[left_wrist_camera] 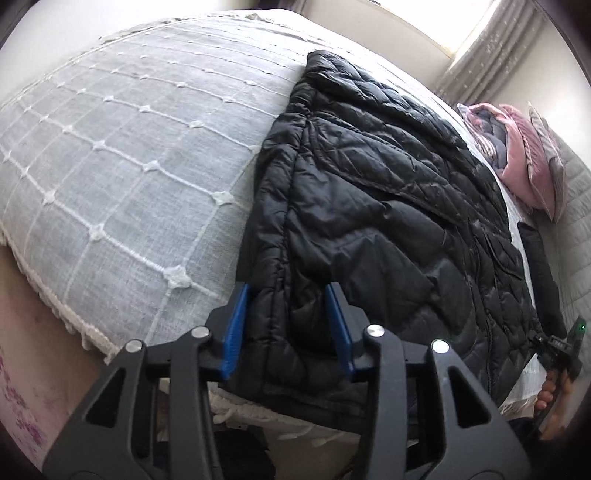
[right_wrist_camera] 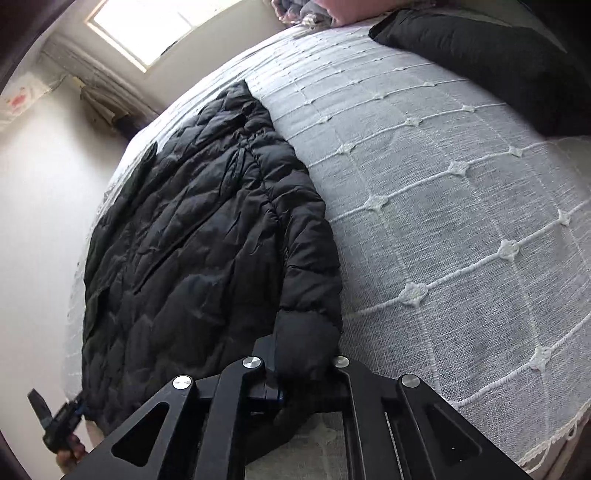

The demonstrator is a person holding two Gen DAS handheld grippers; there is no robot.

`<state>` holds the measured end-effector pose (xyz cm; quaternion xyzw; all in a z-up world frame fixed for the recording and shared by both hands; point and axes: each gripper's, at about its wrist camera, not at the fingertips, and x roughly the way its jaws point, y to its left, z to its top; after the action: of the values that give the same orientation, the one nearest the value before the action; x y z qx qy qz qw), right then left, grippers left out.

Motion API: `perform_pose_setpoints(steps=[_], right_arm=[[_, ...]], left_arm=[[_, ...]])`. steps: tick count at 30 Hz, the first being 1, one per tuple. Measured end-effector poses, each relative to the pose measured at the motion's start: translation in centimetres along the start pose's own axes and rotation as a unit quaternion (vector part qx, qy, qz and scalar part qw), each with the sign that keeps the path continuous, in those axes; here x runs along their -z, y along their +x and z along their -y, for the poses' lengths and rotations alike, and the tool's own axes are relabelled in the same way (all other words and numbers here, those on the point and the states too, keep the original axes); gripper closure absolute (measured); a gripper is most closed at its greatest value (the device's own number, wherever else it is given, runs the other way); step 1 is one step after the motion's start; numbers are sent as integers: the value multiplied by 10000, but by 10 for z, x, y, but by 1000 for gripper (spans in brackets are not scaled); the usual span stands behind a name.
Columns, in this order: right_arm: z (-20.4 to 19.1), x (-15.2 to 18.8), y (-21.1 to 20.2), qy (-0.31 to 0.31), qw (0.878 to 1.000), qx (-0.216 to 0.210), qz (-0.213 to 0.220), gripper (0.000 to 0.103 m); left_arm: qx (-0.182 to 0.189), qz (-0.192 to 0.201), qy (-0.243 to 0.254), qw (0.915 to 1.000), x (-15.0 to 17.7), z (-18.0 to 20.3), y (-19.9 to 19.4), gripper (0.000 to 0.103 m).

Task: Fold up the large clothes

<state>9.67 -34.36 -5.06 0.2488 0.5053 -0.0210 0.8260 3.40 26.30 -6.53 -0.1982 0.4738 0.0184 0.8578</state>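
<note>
Blue pads of my left jaws (left_wrist_camera: 290, 328) stand part open astride the near hem of a black quilted coat (left_wrist_camera: 373, 206), the cloth between them; whether the pads press it I cannot tell. My right jaws (right_wrist_camera: 295, 369) are shut on a puffed corner of the same coat, their tips buried in the fabric and hidden from sight.

From the left wrist, the coat's near edge drops behind the black arms of the tool and is lost. My right hand (left_wrist_camera: 550, 391) shows only as fingers at the frame's right rim, cut off by the lens. From the right wrist, my left hand (right_wrist_camera: 70, 450) is a sliver at the lower left corner, gripping its tool. A dark bundle (right_wrist_camera: 491, 62) at the top right runs out of frame; what it is I cannot make out.

The coat lies flat along one side of a bed (left_wrist_camera: 122, 155), on a pale grey cover crossed with white knotted cord and fringed at the edge. Pink cushions (left_wrist_camera: 521, 166) sit past the coat's far end. A bright window (right_wrist_camera: 159, 26) with sheer curtains stands beyond the bed, between plain pale walls.

Both tools tilt steeply down at the coat's near edge, left and right corners apart.
</note>
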Motion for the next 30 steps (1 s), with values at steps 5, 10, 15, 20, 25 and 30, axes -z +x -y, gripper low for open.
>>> perform_pose_setpoints(steps=[5, 10, 15, 20, 25, 30], right_arm=[[0, -2, -8, 44, 9997, 108, 230, 96], [-9, 2, 2, -134, 9995, 289, -40, 91], [3, 2, 6, 153, 9995, 117, -243, 74], [7, 4, 4, 222, 9994, 91, -237, 71], [4, 4, 4, 79, 9998, 50, -198, 73], [0, 5, -1, -51, 9999, 44, -124, 88]], left_arm=[[68, -149, 127, 9998, 8, 6, 4, 59], [20, -89, 114, 9999, 8, 7, 4, 69], [37, -116, 115, 9999, 7, 6, 7, 71], [42, -185, 80, 9998, 8, 5, 10, 70], [-82, -141, 175, 9997, 9, 9, 10, 70], [-212, -52, 302, 9993, 10, 15, 8, 73]])
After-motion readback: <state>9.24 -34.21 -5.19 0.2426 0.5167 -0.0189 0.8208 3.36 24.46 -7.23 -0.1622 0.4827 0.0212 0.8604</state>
